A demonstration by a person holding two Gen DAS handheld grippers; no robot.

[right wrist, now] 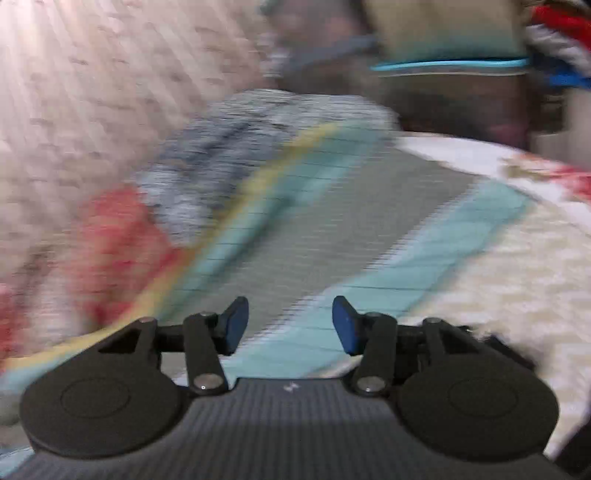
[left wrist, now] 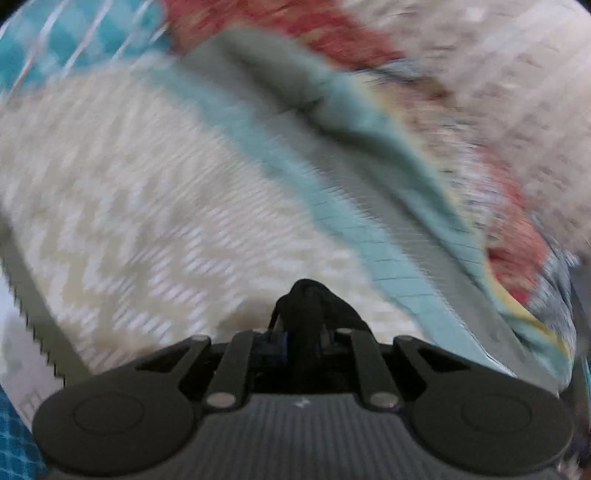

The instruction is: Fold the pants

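Both views are blurred by motion. In the left wrist view my left gripper [left wrist: 304,332] is shut on a bunch of black fabric [left wrist: 308,295], a pinch of the pants, held above a patterned bedspread [left wrist: 147,206]. The rest of the pants is hidden. In the right wrist view my right gripper [right wrist: 290,325] is open, its blue pads [right wrist: 345,325] apart and empty, over the bedspread's grey and teal bands [right wrist: 332,229]. A strip of black fabric [right wrist: 506,347] shows at the right of that gripper's body.
The bedspread has cream zigzag, teal, grey, yellow and red floral areas [left wrist: 314,29]. A pale knitted blanket [right wrist: 92,92] lies at the left of the right wrist view. Dim furniture and a blue-edged object [right wrist: 450,64] stand beyond the bed.
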